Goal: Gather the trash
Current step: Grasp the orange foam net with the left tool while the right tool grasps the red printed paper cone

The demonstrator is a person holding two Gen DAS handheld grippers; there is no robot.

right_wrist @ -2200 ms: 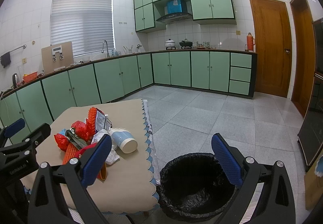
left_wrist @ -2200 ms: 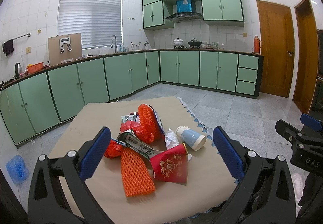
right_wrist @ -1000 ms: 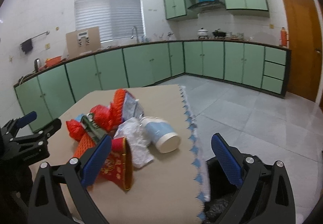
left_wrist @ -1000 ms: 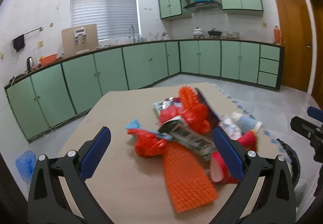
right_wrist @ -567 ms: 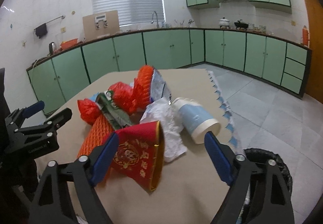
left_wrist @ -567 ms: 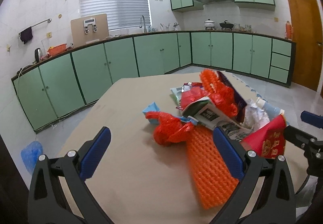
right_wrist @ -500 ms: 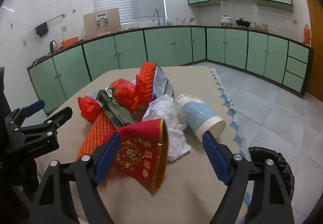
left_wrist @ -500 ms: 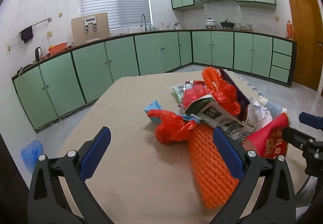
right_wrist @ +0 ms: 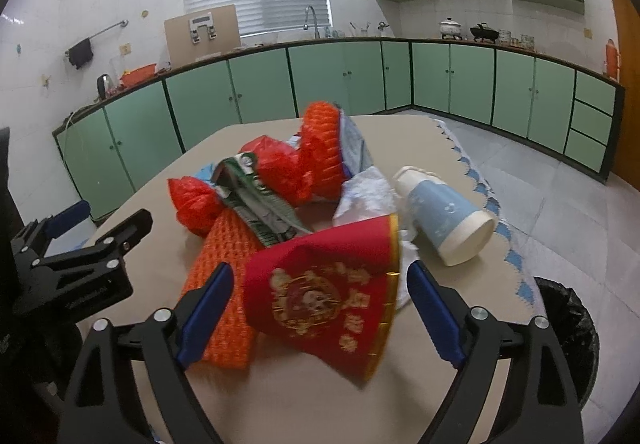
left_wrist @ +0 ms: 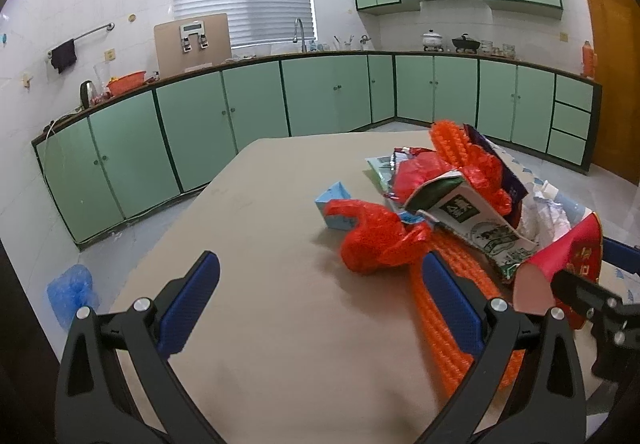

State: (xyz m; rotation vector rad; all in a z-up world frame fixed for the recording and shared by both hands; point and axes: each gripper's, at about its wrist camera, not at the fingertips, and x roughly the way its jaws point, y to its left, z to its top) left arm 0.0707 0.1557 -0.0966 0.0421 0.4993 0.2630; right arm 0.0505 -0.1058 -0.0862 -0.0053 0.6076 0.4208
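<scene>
Presently I find the right gripper [right_wrist: 318,312] the nearer of my two tools to the trash: in the right wrist view the red gold-printed paper bag [right_wrist: 328,296] sits in the lower centre of the frame, directly between the two blue pads, with neither pad pressing on it. Its jaws stand wide and are opening a little further, so nothing is grasped. The bag's long axis runs from its gold-edged mouth at the upper right toward a blurred corner at the lower centre, roughly crosswise to the jaw line; I judge a straight closing would pinch it across its width. The left gripper [left_wrist: 320,302] is likewise released and empty, its pads spanning bare beige tablecloth [left_wrist: 248,211] in the lower half of the left wrist view; the pile lies off to its right, the orange foam net [left_wrist: 448,276] passing behind its right-hand pad. The black-lined bin [right_wrist: 570,328] shows at the right edge of the right wrist view, beyond the table's scalloped edge, below the fallen blue paper cup [right_wrist: 446,222].
</scene>
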